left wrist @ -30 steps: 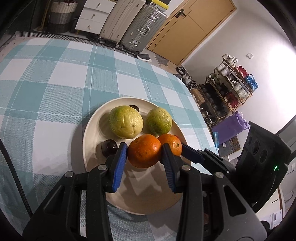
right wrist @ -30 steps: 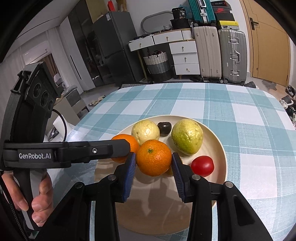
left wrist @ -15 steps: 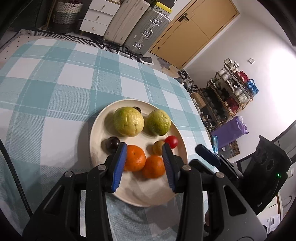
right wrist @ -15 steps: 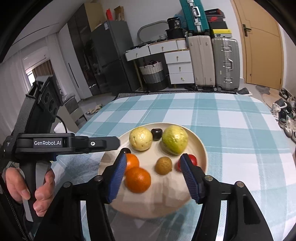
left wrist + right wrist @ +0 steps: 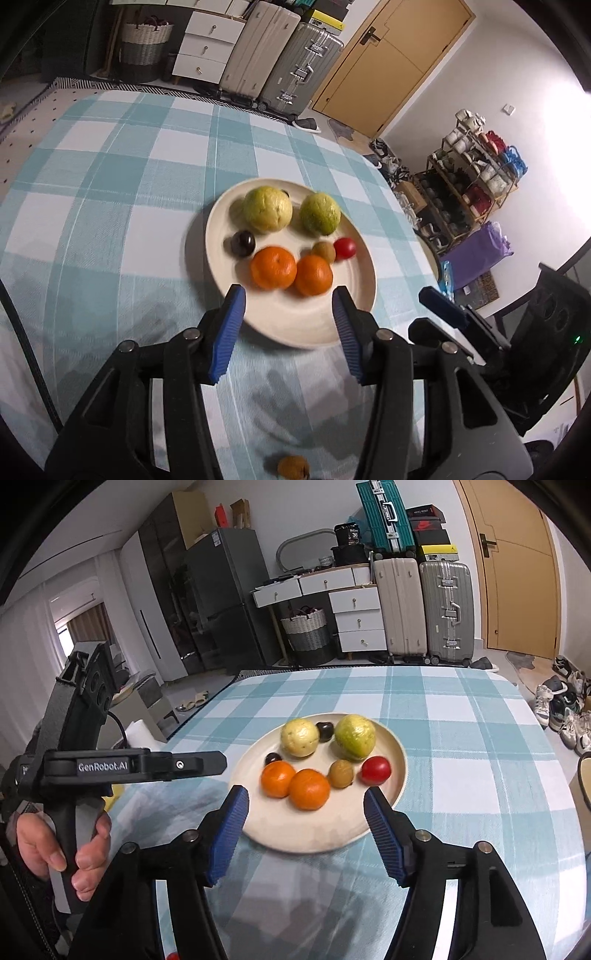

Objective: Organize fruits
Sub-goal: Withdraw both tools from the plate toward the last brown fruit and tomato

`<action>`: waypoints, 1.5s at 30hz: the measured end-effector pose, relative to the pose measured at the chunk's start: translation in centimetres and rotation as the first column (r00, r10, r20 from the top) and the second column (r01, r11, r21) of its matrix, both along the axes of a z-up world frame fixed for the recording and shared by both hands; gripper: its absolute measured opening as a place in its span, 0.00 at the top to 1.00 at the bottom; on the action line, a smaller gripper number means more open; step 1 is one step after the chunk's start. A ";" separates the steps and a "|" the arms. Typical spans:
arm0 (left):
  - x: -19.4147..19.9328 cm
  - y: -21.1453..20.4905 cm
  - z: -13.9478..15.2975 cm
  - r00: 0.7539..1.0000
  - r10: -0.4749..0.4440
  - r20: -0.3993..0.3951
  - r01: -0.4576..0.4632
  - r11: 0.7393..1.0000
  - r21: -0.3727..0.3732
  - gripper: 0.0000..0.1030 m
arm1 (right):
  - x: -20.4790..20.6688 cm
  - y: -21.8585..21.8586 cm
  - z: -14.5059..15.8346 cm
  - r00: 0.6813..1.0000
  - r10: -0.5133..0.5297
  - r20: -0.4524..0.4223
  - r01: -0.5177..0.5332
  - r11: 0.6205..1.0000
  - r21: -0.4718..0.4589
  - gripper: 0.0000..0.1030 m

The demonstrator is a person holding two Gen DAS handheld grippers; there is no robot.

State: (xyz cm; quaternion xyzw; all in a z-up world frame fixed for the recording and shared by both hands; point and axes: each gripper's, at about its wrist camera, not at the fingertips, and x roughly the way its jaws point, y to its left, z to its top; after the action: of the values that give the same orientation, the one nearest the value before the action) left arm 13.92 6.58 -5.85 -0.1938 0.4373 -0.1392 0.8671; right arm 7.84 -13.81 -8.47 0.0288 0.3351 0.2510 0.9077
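With both oranges [image 5: 273,267] set down on the plate [image 5: 295,328], the left tool [image 5: 288,328] and right tool [image 5: 306,830] hang released (jaws just widened, nothing between), likeliest next fetching leftover fruit off the surface [image 5: 110,221].

This is a lived-in home: a surface [image 5: 461,738] under a teal checked cloth, a tall fridge [image 5: 225,598], white drawers [image 5: 356,618], a woven basket [image 5: 306,631], suitcases [image 5: 424,607] by a wooden door [image 5: 517,572], shoes [image 5: 565,709] on the floor, and a crowded rack [image 5: 476,166].
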 end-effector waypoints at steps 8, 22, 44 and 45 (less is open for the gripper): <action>-4.1 -0.1 -0.7 0.999 0.036 -0.041 -0.033 0.997 0.068 0.44 | -3.2 0.6 0.2 1.000 0.024 -0.005 -0.024 1.000 0.014 0.35; -8.9 -0.8 -1.7 0.994 0.095 -0.045 -0.082 0.967 0.240 0.21 | -7.6 0.0 -0.2 0.999 0.032 -0.024 -0.031 0.998 0.059 0.16; -11.2 -1.4 -4.4 0.989 0.092 -0.112 -0.059 0.961 0.271 0.03 | -11.5 -0.3 -1.5 0.997 0.060 -0.056 -0.056 0.995 0.078 0.04; -11.2 -1.5 -4.5 0.990 0.087 -0.114 -0.054 0.963 0.264 0.02 | -11.6 -0.4 -1.6 0.997 0.059 -0.057 -0.054 0.995 0.080 0.04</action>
State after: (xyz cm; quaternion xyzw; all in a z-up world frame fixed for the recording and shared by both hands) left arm 2.71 5.07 -10.34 -0.1020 0.4980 -0.0371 0.8604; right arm -3.75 -14.18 -10.03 0.0624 0.3525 0.2887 0.8880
